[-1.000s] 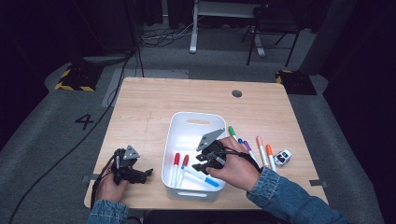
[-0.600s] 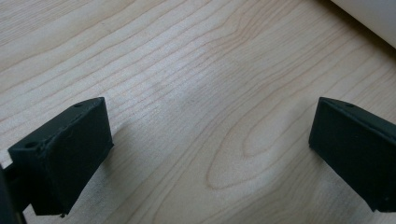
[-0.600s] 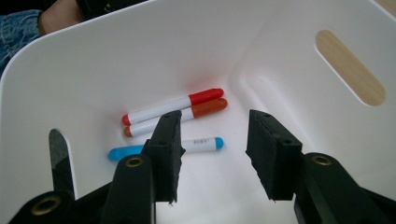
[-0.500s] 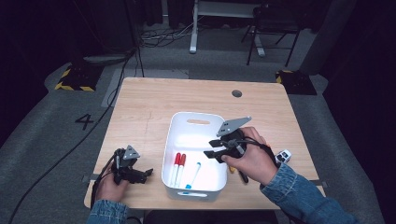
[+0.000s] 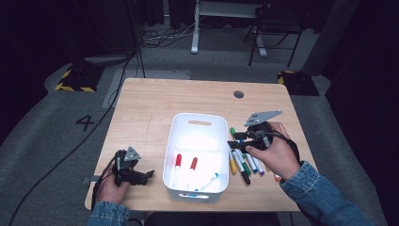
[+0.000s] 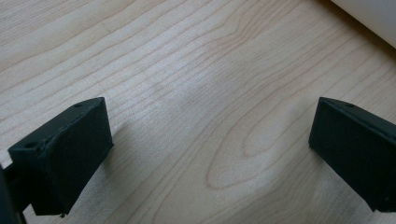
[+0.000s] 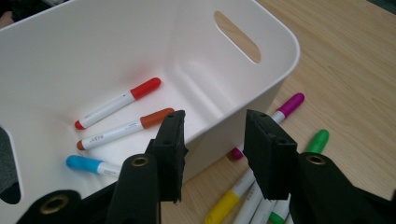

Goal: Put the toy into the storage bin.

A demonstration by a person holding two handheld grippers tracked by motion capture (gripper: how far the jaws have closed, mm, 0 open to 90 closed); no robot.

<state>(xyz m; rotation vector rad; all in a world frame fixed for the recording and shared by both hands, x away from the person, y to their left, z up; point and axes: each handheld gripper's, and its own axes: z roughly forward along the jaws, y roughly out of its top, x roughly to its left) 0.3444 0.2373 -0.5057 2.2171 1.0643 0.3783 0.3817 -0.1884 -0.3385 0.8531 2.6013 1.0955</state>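
Table point(image 5: 155, 108) — right tongs point(image 5: 236, 145) above markers point(image 5: 244, 162).

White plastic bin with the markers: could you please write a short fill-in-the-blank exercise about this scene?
1. The white plastic bin stands on a light ______ table.
2. The blue-capped marker lies ______ the bin.
3. The purple-capped marker lies on the table, ______ the bin.
4. The jaws of the right hand-held gripper hold ______.

Missing words: wooden; inside; outside; nothing
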